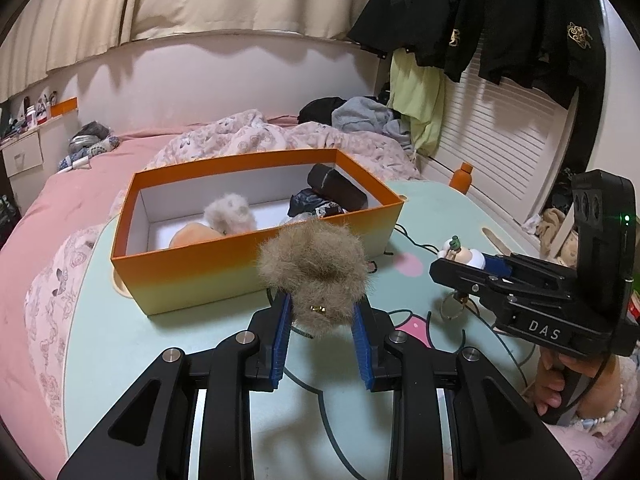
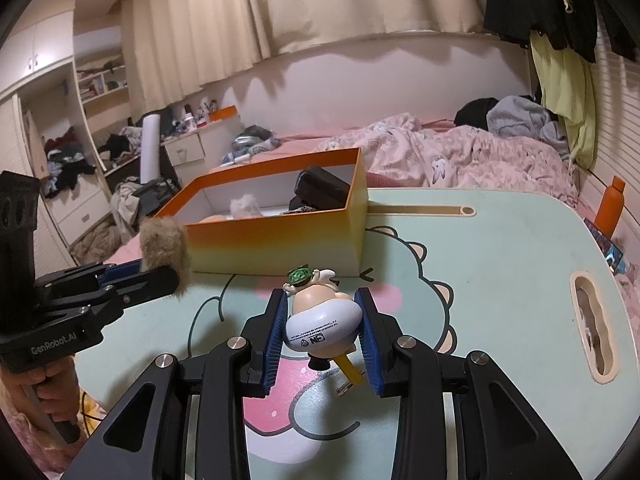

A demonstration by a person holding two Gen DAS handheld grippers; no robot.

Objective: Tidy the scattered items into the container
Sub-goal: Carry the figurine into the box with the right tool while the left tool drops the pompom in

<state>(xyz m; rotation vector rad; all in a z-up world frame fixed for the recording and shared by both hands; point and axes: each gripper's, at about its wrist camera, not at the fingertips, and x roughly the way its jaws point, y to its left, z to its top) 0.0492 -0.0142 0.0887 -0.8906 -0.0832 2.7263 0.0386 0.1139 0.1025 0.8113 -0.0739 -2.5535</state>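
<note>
My left gripper (image 1: 320, 312) is shut on a brown furry pompom (image 1: 316, 268), lifted above the table just in front of the orange box (image 1: 192, 264). Seen from the right wrist, that pompom (image 2: 164, 248) hangs at the left beside the box (image 2: 280, 240). My right gripper (image 2: 322, 320) is shut on a small cartoon figurine (image 2: 320, 320) with a white base and green cap, held above the pastel table (image 2: 500, 272). In the left wrist view the figurine (image 1: 460, 254) pokes out of the right gripper's (image 1: 460, 262) tips. Inside the box lie a pale fluffy item (image 1: 232, 212), a peach object and dark items (image 1: 332, 196).
A key ring (image 1: 454, 306) and a thin dark cord (image 1: 416, 242) lie on the table near the box's right end. An orange bottle (image 1: 462, 176) stands at the far table edge. The bed (image 1: 60, 208) with pink bedding surrounds the table. A slot handle (image 2: 592, 332) cuts the table's right side.
</note>
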